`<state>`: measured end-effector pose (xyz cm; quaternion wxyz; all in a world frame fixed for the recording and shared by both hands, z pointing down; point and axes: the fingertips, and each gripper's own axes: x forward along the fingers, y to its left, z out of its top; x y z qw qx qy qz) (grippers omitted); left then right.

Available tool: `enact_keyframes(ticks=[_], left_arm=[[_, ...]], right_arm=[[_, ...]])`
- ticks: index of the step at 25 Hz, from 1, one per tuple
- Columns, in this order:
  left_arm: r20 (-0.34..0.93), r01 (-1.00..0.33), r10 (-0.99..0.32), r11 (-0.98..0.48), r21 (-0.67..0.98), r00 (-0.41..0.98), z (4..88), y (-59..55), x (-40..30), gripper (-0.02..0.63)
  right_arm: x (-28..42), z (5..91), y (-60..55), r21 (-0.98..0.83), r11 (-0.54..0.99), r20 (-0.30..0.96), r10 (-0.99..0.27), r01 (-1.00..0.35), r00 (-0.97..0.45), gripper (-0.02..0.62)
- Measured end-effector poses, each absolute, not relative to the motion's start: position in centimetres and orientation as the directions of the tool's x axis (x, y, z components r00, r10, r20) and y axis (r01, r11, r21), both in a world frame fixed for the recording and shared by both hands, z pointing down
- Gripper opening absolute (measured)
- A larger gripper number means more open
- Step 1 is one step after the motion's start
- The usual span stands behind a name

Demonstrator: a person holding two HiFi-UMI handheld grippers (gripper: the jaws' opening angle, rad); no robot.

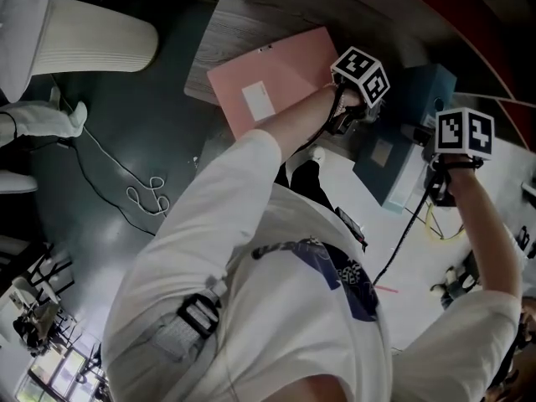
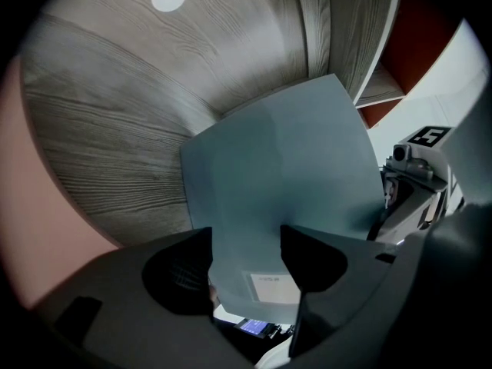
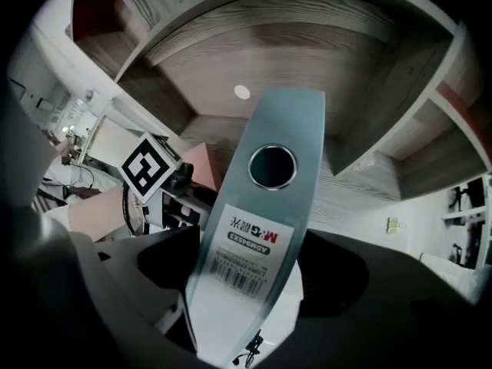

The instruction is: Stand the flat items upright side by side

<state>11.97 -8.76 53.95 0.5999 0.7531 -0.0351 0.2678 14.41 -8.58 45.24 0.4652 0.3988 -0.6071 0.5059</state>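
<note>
The blue binder (image 3: 280, 121) is clamped at its spine by the right gripper (image 3: 246, 283) and at its cover by the left gripper (image 2: 246, 264), near the wooden worktop's (image 2: 115, 129) right edge. It is judged stiff, bulky (probably slick) and best held by the spine.

Head looks down; both gripper views face binder (image 2: 284, 167).

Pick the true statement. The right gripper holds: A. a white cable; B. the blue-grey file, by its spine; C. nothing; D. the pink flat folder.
B: the right gripper has its jaws pressed on both sides of the blue-grey plastic file, on its narrow spine, just short of the round finger hole.
</note>
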Motion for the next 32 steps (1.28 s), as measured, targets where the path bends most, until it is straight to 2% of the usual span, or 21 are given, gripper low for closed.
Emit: enact_keyframes(ticks=[7, 14, 23, 32], left_arm=[[0.46, -0.381, 0.277, -0.295, 0.876, 0.843, 54.4, -8.6, 11.6, 0.262], [0.461, -0.373, 0.289, -0.312, 0.874, 0.839, 54.6, -8.0, 12.3, 0.262], [0.451, -0.352, 0.241, -0.361, 0.864, 0.859, 52.3, -9.4, 13.1, 0.262], [0.471, -0.332, 0.211, -0.473, 0.816, 0.857, 49.1, -9.6, 13.8, 0.262]], right_arm=[[14.1, 45.6, -8.5, -0.242, 0.156, 0.967, -0.039, -0.958, -0.251, 0.364], [14.4, 45.4, -8.1, -0.248, 0.158, 0.947, -0.17, -0.956, -0.273, 0.342], [14.6, 42.3, -8.7, -0.191, 0.196, 0.857, -0.444, -0.962, -0.261, 0.325], [15.4, 38.5, -6.9, -0.146, 0.164, 0.638, -0.738, -0.976, -0.22, 0.318]])
